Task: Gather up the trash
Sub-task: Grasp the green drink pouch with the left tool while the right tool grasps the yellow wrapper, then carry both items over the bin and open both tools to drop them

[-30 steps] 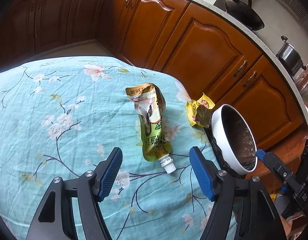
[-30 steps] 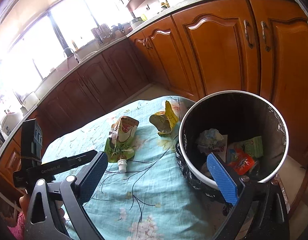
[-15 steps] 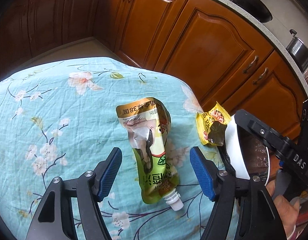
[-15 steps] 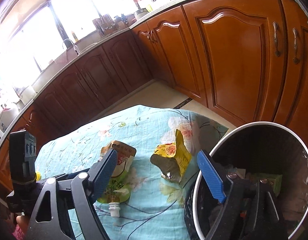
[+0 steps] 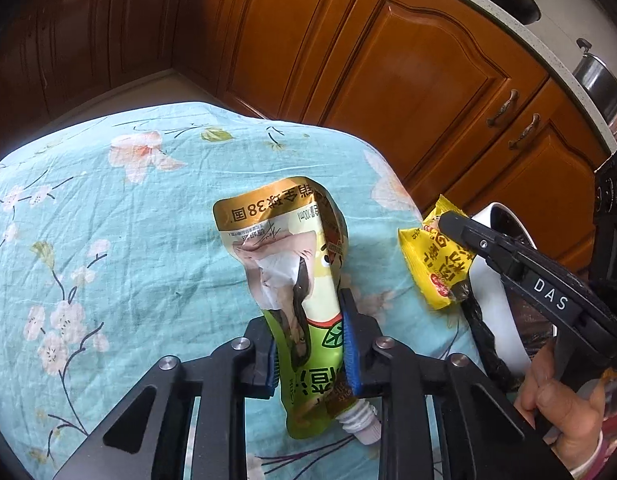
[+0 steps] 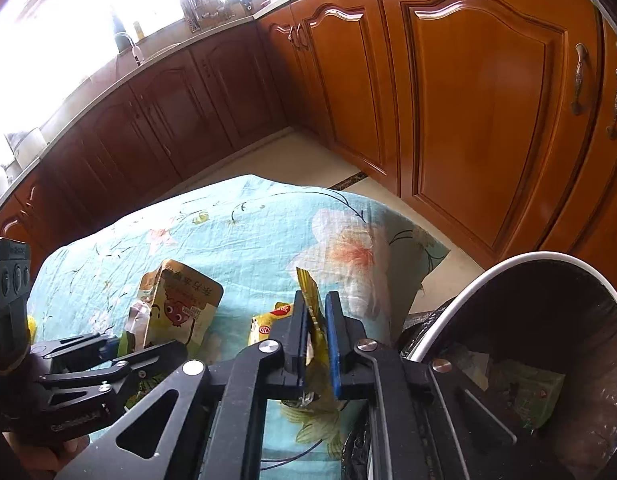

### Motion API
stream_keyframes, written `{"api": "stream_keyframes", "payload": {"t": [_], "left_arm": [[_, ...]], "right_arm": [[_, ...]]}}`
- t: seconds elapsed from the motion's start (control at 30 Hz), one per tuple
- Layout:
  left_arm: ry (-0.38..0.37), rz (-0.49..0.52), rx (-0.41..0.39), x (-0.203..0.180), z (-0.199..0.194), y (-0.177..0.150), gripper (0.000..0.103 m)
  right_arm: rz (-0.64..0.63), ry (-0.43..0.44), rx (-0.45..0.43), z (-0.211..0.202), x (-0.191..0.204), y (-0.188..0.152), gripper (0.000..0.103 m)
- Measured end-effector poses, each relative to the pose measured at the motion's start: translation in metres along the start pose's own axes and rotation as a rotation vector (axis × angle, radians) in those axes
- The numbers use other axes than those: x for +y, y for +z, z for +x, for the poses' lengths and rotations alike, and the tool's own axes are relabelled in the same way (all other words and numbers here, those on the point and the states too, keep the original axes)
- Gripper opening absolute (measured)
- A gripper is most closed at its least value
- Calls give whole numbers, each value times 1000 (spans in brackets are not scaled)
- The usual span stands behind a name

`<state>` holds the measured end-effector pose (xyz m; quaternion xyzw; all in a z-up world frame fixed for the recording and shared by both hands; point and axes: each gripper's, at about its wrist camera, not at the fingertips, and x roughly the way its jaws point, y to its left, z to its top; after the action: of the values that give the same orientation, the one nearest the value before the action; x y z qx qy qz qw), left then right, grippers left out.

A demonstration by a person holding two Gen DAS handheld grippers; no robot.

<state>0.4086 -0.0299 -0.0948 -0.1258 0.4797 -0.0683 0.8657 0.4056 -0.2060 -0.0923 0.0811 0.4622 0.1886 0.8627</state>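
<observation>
On the flowered blue cloth [image 5: 108, 216], the left gripper [image 5: 310, 344] has just closed its blue pads on the lower part of the green and gold drink pouch [image 5: 292, 248], whose white spout [image 5: 362, 424] points toward the camera. To its right, the right gripper [image 6: 317, 332] has just closed on the yellow snack wrapper [image 6: 310, 300], pinching it at the cloth's right edge. The white-rimmed trash bin [image 6: 488, 276], lined in black, stands just right of it with wrappers inside.
</observation>
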Motion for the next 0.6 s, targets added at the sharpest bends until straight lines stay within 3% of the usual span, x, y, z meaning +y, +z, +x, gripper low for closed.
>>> {"api": "stream_keyframes", "payload": {"t": [0.3,0.6], "left_arm": [[-25,22,-47,-3,-31,-21,19],[-60,69,-56,-26,-59,-60,19]], "right_arm": [[48,94,-53,-51,8,-29,6],[105,117,-90,-98,-3,-73,6]]}}
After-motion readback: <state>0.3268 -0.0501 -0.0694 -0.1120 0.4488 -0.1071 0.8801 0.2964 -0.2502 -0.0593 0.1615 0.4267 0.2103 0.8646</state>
